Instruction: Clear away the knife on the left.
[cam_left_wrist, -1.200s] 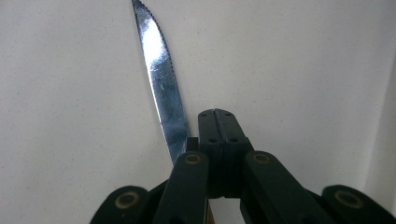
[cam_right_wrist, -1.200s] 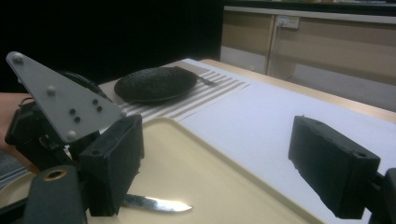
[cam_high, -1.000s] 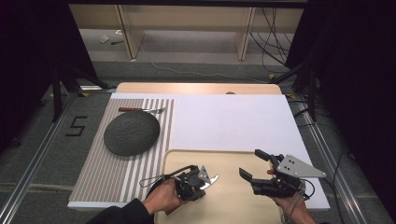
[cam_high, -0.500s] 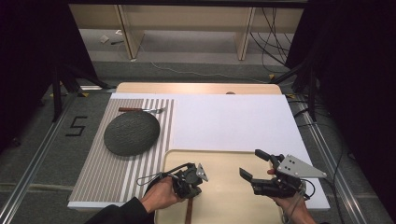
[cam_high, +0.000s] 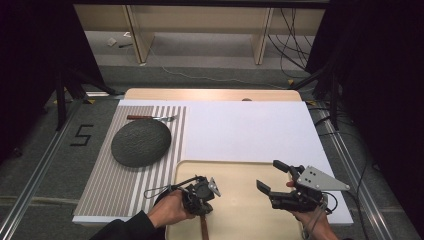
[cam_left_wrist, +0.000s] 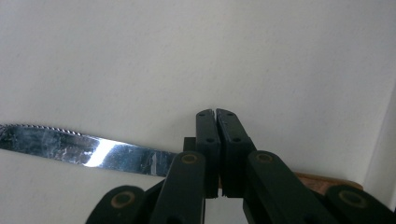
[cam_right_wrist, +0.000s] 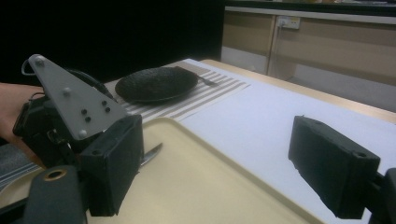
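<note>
The left gripper (cam_high: 202, 192) has turned since a second ago: the bright blade that stuck out to the right of it then has swung round, and now a brown handle pokes out toward the near edge of the tray (cam_high: 240, 170) while the right gripper (cam_high: 272, 177) has not budged. The left gripper view shows its jaws pressed together on the knife (cam_left_wrist: 88, 150) right where the serrated blade meets the wooden handle, with the blade running off to one side over the pale tray floor. The right gripper hangs over the tray's far-right part with its jaws spread and nothing between them. My guess is that the knife is being lifted off the tray to go beside the dark plate (cam_high: 141, 143) on the striped mat (cam_high: 107, 187), where a fork (cam_high: 152, 118) already lies just beyond the plate. To do it well, the grip should stay firm, since the hold is narrow and the blade could pivot. I'd carry it low and level across the tray rim, blade kept away from the other hand, and set it down flat on the mat, parallel to the plate's edge, before letting go.
</note>
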